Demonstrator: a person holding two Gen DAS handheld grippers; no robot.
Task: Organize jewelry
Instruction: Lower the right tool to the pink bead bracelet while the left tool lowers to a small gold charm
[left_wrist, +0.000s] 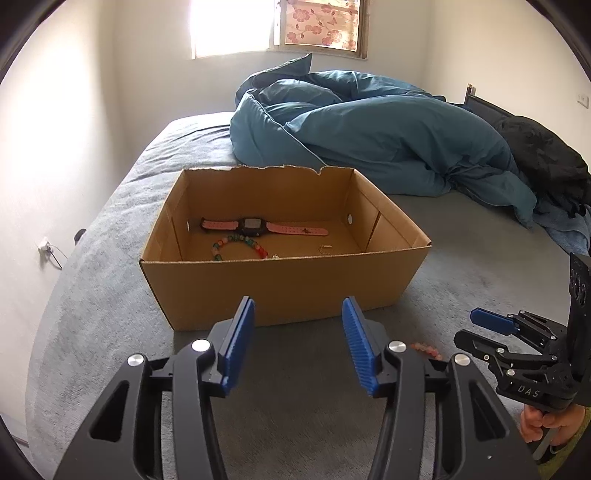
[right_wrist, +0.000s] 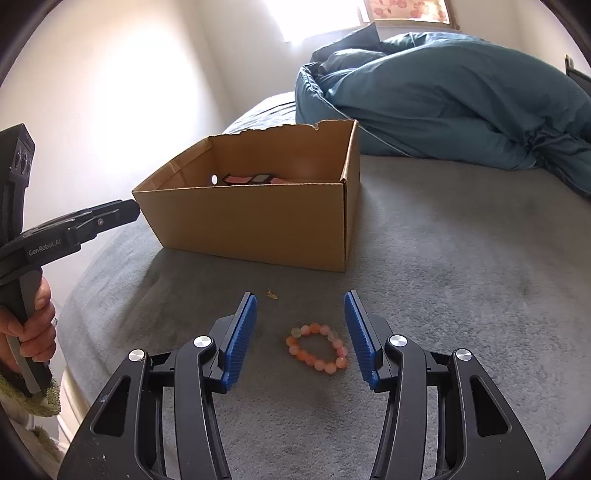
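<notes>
You are holding the right gripper (right_wrist: 300, 314) partly open over a pink bead bracelet (right_wrist: 317, 348), gripping nothing (pads not touching it). The bracelet is lying in front of the cardboard box (right_wrist: 258, 225). Your left gripper (left_wrist: 298, 317) is hovering partly open, empty, before that box.

Home bedroom, bed (left_wrist: 110, 236), rumpled blue duvet (left_wrist: 369, 140) (unmade), curtained window (left_wrist: 321, 26)

A pink-orange beaded bracelet (right_wrist: 317, 348) lies flat on the grey bed before the open cardboard box (right_wrist: 258, 229).
</notes>
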